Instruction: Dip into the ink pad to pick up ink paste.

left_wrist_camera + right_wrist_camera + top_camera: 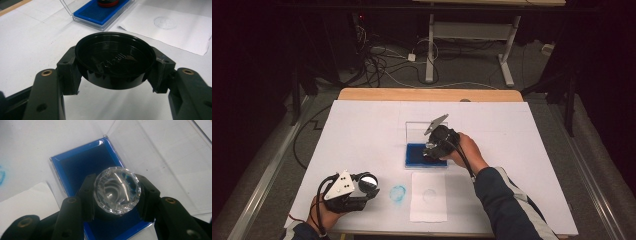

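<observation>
My right gripper [432, 149] is shut on a round stamp with a clear faceted top [117, 191]. It holds the stamp down on the blue ink pad [80, 162], which sits in an open clear case [426, 156]. In the left gripper view the stamp's red and black base [107, 3] rests on the pad [100, 13]. My left gripper [369, 184] stays near the table's front left. It is shut on a round black cap [113, 62], hollow side up, clamped at both sides.
A white sheet [428, 197] with a faint round imprint [165, 22] lies in front of the ink pad. A blue ink smudge [397, 194] marks the white table cover [362, 130] beside it. The case's clear lid [155, 157] stands open behind the pad.
</observation>
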The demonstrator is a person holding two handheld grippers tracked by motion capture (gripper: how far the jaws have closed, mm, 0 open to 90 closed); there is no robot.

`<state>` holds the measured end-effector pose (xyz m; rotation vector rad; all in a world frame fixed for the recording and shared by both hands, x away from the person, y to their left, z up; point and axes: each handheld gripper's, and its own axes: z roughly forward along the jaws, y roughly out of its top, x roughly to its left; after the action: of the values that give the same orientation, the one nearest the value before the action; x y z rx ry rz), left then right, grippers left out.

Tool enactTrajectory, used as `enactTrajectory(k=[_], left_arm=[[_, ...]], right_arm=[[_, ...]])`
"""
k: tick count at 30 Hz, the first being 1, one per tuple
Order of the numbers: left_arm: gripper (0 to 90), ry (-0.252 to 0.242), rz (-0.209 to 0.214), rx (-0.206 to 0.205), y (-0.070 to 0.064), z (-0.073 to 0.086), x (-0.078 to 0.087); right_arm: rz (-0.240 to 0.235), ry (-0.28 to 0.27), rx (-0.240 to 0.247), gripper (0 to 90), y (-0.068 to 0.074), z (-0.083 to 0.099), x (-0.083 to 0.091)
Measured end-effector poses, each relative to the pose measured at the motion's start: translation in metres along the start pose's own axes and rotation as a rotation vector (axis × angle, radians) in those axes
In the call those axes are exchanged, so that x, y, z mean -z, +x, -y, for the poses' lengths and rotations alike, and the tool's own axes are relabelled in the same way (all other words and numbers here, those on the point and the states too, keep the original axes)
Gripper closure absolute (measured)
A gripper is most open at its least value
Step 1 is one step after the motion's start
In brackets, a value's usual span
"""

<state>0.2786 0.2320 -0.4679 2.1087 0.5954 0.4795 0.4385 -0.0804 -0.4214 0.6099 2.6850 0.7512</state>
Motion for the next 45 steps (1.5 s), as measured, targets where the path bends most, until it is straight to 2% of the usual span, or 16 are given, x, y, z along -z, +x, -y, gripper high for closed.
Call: enactTrajectory(k=[18,21,22,25,35,40,45], left_arm=[[36.2,0.006,0.007,-0.001,-0.001,0.000,-0.001],[36.2,0.007,0.008,0.001,0.000,0.000,-0.001],[36.3,0.008,0.009,0.000,0.000,0.000,-0.001],[36.2,0.004,0.008,-0.001,0.000,-0.001,-0.001],[36.2,-0.004,0.002,0.004,0.000,-0.001,0.000],[36.2,-0.005,0.001,0.004,0.001,-0.001,0.001],[36.2,-0.007,-0.004,0.006,0.001,-0.001,0.002]], right_arm=[[-0.002,-0.001,-0.011,56.6,0.000,0.001,0.000],[-0.007,0.017,0.002,56.7,-0.002,0.000,0.003],[-0.009,0.018,-0.011,56.6,-0.004,0.000,0.005],[-0.013,-0.005,-0.018,56.6,-0.005,-0.001,0.013],[0.002,-0.076,0.012,56.6,0.001,-0.010,0.047],[0.003,-0.081,0.012,56.6,0.001,-0.011,0.048],[0.015,-0.069,0.013,56.6,0.000,-0.010,0.040]])
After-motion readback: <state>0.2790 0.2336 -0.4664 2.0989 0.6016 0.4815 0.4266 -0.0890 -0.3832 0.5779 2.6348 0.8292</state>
